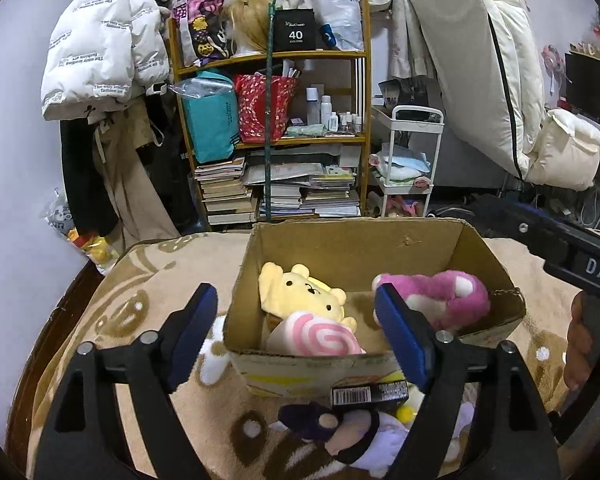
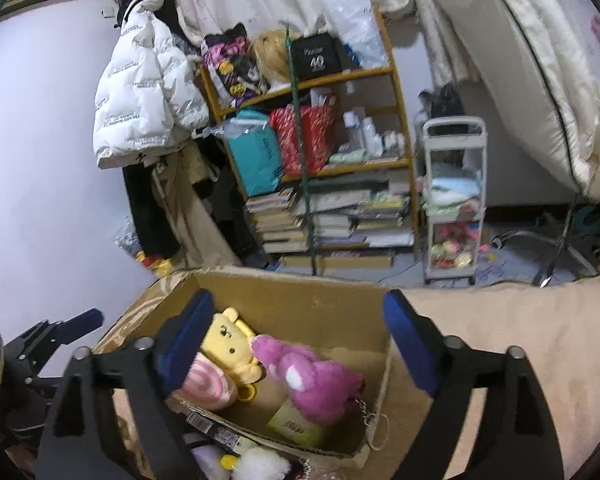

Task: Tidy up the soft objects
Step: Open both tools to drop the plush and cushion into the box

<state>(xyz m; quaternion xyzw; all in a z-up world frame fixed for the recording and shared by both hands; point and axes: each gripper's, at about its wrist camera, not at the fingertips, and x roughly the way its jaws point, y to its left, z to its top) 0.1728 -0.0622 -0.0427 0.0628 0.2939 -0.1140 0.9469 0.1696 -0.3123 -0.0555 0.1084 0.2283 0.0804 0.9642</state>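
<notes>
Cardboard box (image 1: 380,248) on patterned beige blanket (image 1: 160,280): contains yellow bear plush (image 1: 300,292), pink swirl plush (image 1: 320,338), magenta plush (image 1: 440,296). Purple-and-white plush (image 1: 360,432) outside, touching box front. Left tongs (image 1: 296,344) and right tongs (image 2: 300,352): wide apart, empty, above box.

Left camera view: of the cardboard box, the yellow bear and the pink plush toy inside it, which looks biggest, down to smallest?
1. Cardboard box, clearly the largest.
2. and 3. Pink plush toy and yellow bear look about alike; both are partly hidden, so I won't rank them.
</notes>
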